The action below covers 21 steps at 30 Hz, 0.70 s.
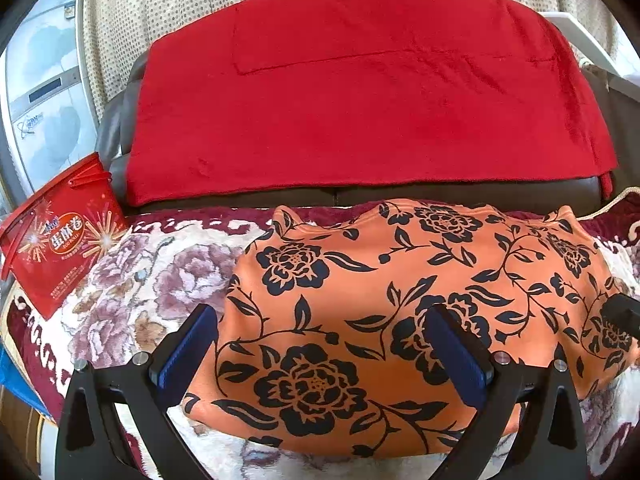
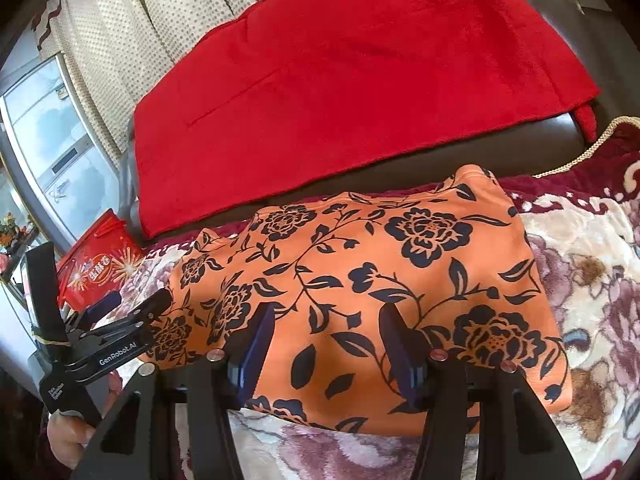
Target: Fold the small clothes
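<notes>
Where two grippers hover: one orange garment [image 1: 400, 320], one red box [image 1: 60, 236].

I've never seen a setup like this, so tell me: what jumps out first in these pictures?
The orange garment with bold black flowers, lying flat on a plush floral blanket, grabs the eye first. Behind it a bright red cloth drapes over the dark sofa back, and a red snack box stands at the left. Two open pairs of black tongs, left and right, hover over the garment's near edge.
</notes>
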{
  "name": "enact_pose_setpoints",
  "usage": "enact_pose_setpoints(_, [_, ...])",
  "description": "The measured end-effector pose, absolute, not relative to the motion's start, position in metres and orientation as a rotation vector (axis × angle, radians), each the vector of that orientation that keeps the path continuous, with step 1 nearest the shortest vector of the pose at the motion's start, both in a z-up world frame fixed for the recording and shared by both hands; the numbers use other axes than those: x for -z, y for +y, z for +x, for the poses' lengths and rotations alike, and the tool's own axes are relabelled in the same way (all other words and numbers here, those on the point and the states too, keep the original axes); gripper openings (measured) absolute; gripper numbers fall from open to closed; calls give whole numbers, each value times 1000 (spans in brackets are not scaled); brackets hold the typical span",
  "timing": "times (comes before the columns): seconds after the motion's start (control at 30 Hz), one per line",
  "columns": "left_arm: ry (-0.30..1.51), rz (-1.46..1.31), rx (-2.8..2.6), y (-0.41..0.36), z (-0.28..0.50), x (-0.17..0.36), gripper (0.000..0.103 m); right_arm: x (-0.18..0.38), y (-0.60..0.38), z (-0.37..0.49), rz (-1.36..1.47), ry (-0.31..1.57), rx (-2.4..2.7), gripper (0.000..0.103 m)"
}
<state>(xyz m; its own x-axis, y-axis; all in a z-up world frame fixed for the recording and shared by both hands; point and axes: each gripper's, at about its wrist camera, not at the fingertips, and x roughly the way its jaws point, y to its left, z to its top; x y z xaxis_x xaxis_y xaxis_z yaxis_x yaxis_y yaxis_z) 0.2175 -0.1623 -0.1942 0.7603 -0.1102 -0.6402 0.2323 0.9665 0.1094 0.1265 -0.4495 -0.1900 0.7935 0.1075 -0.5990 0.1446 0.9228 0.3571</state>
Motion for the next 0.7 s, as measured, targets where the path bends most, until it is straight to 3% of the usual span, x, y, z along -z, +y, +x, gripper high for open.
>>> enact_pose_setpoints(0.37, [835, 191, 126, -144, 248, 234, 103, 211, -433, 147, 405, 741, 20, 58])
enact_pose_setpoints(0.53, [933, 202, 66, -125, 271, 257, 103, 235, -430, 167, 428, 871, 22, 58])
enact_pose_setpoints(0.7, [860, 147, 41, -104, 288, 234, 103, 211, -456, 175, 474, 780, 15, 58])
